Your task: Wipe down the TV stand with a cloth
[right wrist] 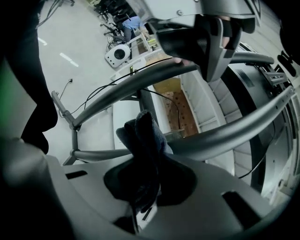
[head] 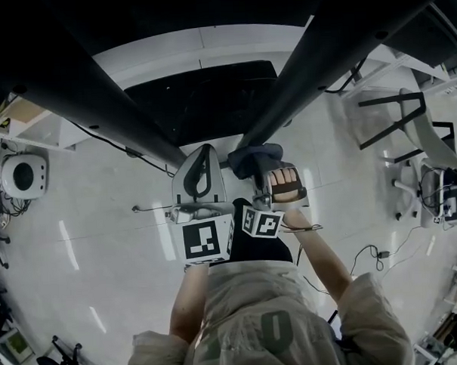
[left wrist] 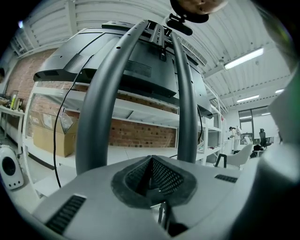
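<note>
Nearest: right gripper (right wrist: 140, 206) clamped on a dark blue cloth (right wrist: 143, 140), with the bunched end standing out beyond the jaws. Left gripper (left wrist: 152, 180) pressed together on nothing, mesh pads meeting edge to edge.

Just beyond: cloth up against the grey tubes of the TV stand (right wrist: 225, 133), close to where two tubes run together; actual contact not confirmed from the right gripper view. In the head view, cloth (head: 256, 158) at the lower end of the right-hand tube (head: 314, 68), left gripper (head: 200, 172) beside the other tube, not holding it.

Further: dark TV (left wrist: 140, 61) mounted at the top of the two rising tubes. Behind it, white shelving (left wrist: 122, 105), then a brick wall (left wrist: 136, 133).

Progress, as judged: wiping barely begun or at an early pass. No streaks, damp marks or cleaned patches to be made out on any tube. Remaining, by appearance: both upright tubes along their length, the lower legs, the mount behind the TV.
</note>
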`<action>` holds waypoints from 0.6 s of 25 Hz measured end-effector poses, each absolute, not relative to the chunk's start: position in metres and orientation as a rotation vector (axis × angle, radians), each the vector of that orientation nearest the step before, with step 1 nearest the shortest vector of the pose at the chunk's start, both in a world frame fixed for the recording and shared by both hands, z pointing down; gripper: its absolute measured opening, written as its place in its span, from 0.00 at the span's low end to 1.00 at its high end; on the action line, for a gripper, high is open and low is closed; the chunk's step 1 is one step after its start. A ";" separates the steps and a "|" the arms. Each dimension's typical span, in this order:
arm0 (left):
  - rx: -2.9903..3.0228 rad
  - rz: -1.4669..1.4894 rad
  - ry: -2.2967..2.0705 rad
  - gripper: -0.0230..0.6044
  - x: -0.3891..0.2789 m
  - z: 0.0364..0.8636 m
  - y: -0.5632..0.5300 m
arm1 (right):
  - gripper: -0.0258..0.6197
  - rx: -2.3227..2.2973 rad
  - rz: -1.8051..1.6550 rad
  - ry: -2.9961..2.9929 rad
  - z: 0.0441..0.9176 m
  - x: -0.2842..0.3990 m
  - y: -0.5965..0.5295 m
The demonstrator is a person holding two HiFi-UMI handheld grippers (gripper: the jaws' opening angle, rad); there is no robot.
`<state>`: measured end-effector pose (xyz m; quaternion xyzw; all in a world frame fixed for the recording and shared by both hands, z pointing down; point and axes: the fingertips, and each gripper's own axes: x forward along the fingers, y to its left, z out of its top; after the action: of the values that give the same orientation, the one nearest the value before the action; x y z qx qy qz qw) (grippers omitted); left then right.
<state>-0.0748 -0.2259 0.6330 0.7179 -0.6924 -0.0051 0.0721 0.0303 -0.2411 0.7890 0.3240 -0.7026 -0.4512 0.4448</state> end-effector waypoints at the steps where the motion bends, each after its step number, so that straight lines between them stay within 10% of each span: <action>1: 2.156 -0.020 -2.082 0.06 -0.075 0.633 -0.226 | 0.13 0.792 -1.115 -1.734 0.794 0.031 -0.241; 9: 2.145 -0.030 -2.096 0.06 -0.078 0.603 -0.226 | 0.13 0.747 -0.985 -1.757 0.788 0.032 -0.236; 15: 2.156 -0.039 -2.139 0.06 -0.078 0.493 -0.216 | 0.13 0.933 -0.900 -1.929 0.629 0.032 -0.230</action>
<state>-0.0785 -0.2155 0.4934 0.7088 -0.7034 -0.0130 0.0522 0.0321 -0.2300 0.6288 0.3685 -0.7617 -0.3551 0.3973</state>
